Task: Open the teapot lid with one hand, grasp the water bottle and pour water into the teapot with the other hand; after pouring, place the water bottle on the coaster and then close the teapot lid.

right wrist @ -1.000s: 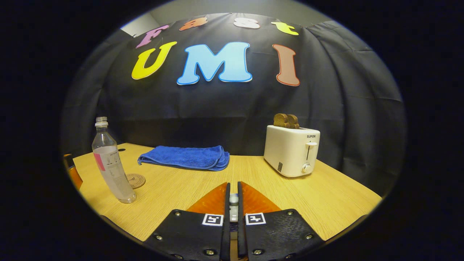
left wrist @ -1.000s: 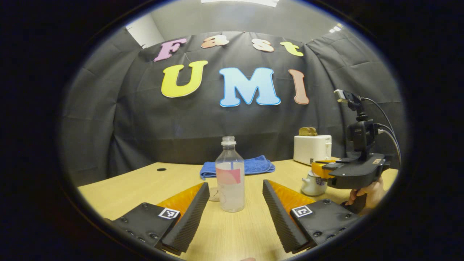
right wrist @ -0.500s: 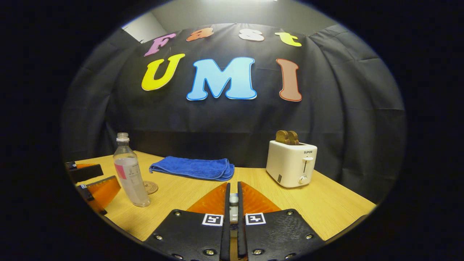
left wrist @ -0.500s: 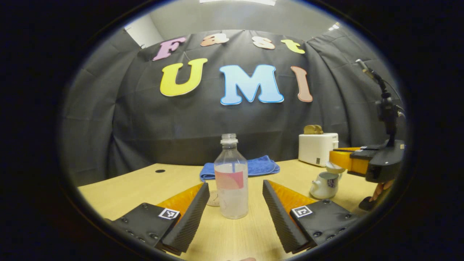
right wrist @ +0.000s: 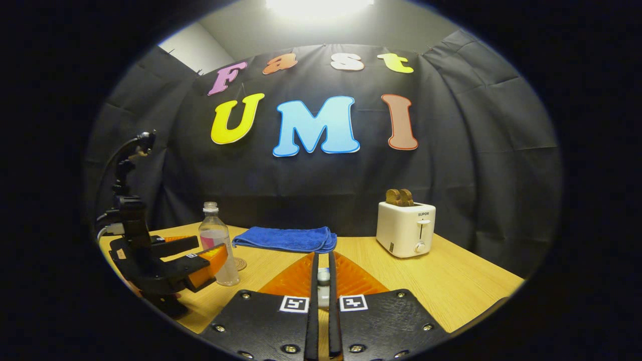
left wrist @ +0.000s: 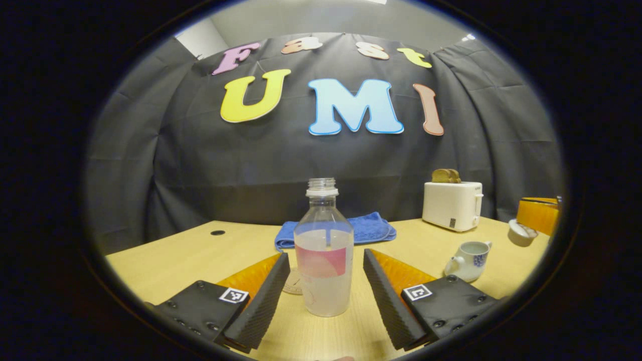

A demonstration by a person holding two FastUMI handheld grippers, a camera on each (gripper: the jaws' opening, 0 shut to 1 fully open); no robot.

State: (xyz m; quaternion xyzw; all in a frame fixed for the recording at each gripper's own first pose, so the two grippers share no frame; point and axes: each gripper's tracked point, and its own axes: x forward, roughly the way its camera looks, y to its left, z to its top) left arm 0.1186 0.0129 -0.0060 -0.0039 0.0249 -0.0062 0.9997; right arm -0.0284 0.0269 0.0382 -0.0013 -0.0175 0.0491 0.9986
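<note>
Since a second ago, my parted left gripper (left wrist: 321,296) has neared the clear plastic half-full water bottle (left wrist: 323,260) between its fingers; right gripper (right wrist: 321,288), clenching the teapot lid (left wrist: 521,233), swung clear. Light, smooth, squashable: grasp mid-label.

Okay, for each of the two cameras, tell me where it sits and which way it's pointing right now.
Left gripper view: rides the left gripper, low over the table, facing the bottle between its open fingers; teapot to the right.
Right gripper view: rides the right gripper, facing the wall; its fingers pinch the lid; the left gripper flanks the bottle.
Shared: bottle, towel, toaster.
</note>
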